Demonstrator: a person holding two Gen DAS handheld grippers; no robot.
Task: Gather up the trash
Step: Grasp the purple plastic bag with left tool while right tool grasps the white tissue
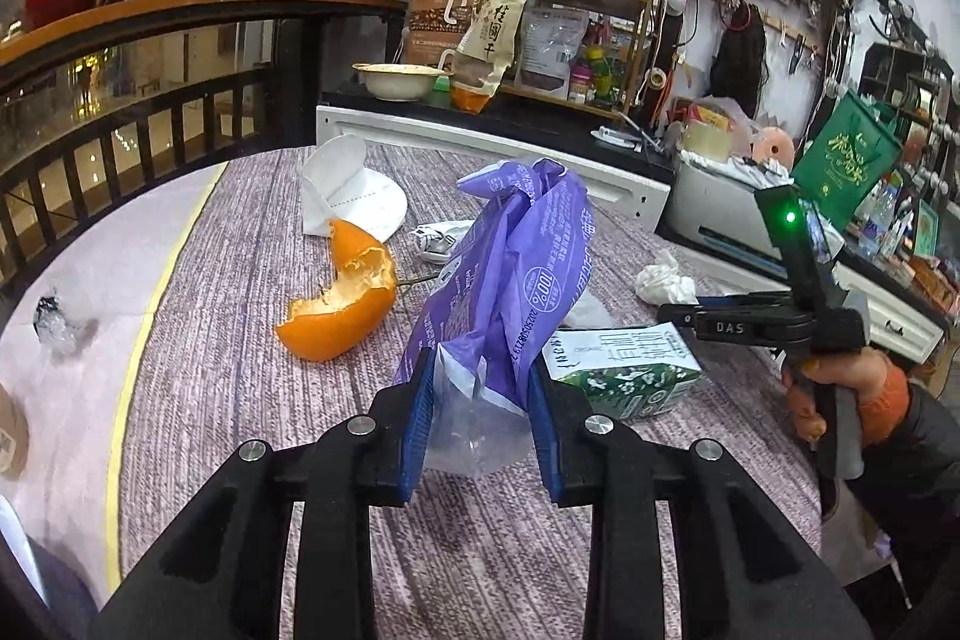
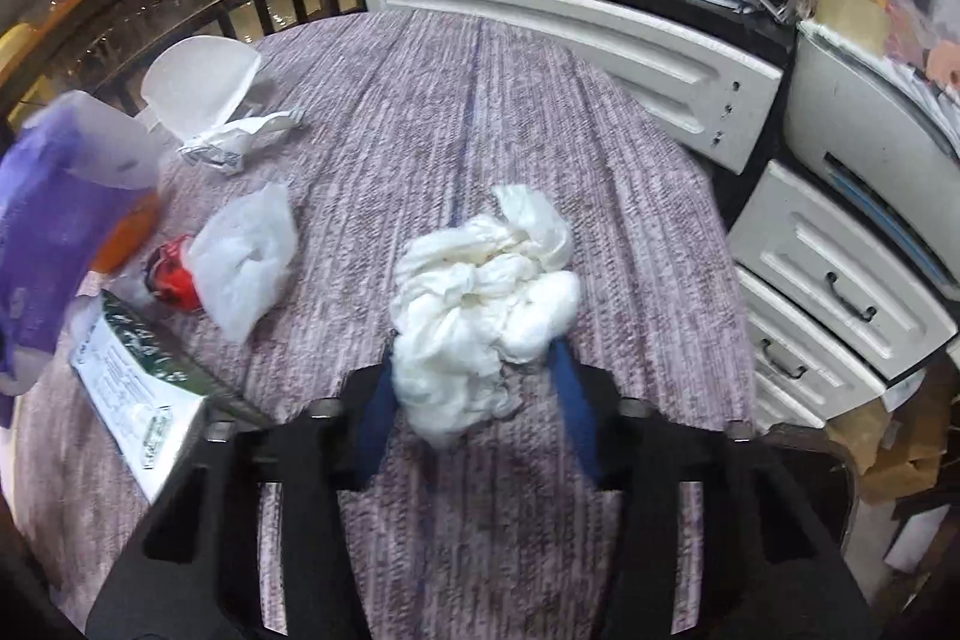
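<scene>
My left gripper [image 1: 479,375] is shut on the lower end of a purple plastic bag [image 1: 510,250], which rises above the striped tablecloth. Left of it lie an orange peel [image 1: 342,304], a white mask [image 1: 348,196] and a crumpled wrapper [image 1: 438,238]. A green carton [image 1: 630,364] lies to the right. In the right wrist view a crumpled white tissue [image 2: 480,292] fills the gap of my right gripper [image 2: 474,352], and both blue pads touch its sides. The left wrist view shows that right gripper [image 1: 678,313] at the tissue [image 1: 663,277], held by a gloved hand [image 1: 852,388].
A thin white plastic piece [image 2: 246,256], a red scrap [image 2: 174,274] and the carton [image 2: 138,382] lie left of the tissue. White drawers [image 2: 840,292] stand close at the table's right. A dark railing [image 1: 120,118] runs behind the left edge. A cluttered counter [image 1: 480,112] lies beyond.
</scene>
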